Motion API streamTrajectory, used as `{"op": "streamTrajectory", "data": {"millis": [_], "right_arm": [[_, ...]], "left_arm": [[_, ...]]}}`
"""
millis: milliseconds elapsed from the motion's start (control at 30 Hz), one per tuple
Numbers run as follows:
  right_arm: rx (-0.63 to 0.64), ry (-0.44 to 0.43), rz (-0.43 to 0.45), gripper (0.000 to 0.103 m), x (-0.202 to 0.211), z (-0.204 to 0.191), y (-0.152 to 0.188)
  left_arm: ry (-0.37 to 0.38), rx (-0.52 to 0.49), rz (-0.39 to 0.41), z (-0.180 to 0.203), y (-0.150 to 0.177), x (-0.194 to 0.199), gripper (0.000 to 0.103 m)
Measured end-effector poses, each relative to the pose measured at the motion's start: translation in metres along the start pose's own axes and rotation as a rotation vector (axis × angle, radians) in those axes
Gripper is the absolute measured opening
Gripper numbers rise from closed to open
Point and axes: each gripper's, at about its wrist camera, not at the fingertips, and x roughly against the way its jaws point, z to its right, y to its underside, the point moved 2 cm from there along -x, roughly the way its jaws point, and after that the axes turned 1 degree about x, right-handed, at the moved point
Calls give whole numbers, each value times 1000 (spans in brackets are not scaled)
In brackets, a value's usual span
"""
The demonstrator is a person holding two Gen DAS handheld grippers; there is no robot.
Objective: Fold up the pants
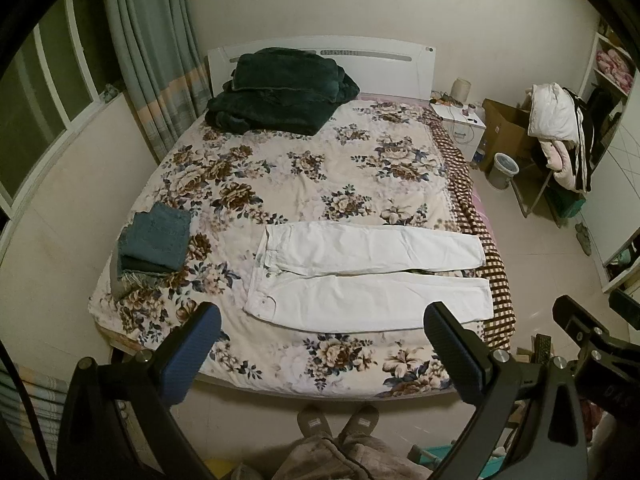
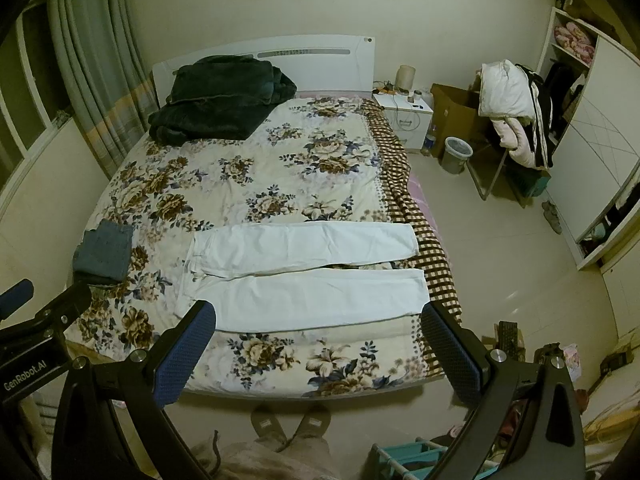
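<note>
Left gripper (image 1: 324, 344) and right gripper (image 2: 318, 340) both gape wide, empty, above bed's near edge. White pants (image 1: 368, 276) lie flat, unfolded, across the floral bed (image 1: 304, 184), waist left, legs parted rightward. Folded jeans (image 1: 154, 244) left; dark blanket (image 1: 276, 92) at headboard.

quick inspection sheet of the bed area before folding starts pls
surface: bed with floral cover, checked blanket along its right edge
job's things: white pants laid flat, legs apart, unfolded
clutter: folded jeans stack left of the pants; dark green blanket by the headboard
grippers: left gripper and right gripper open, above the bed's near edge, holding nothing
cables: wires on nightstand
surroundings: curtain, bin, cardboard box, chair piled with clothes
</note>
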Motion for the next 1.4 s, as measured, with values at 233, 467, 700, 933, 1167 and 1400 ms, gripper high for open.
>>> {"op": "streamTrajectory", "data": {"millis": [233,467,700,933,1167,1400], "right_arm": [[-23,28,-8,103,-22,-4,4],[-127,95,29,103,-109,20,-6],[-127,124,-57,103,-266,41,-39],[-88,95,-183,103,-463,69,-73],[-12,93,-284,103,-657,99,-94],[193,126,-416,103,-839,102,-95]], "left_arm": [[-4,-4,14,-7,-14,-3,103],[-14,-29,19,-6,-32,-87,103],[-10,-42,-84,18,-62,-217,103],[-75,-59,-172,60,-93,-357,103],[-113,-15,-259,93,-110,-494,103],[-134,-172,-345,129,-110,-626,103]]}}
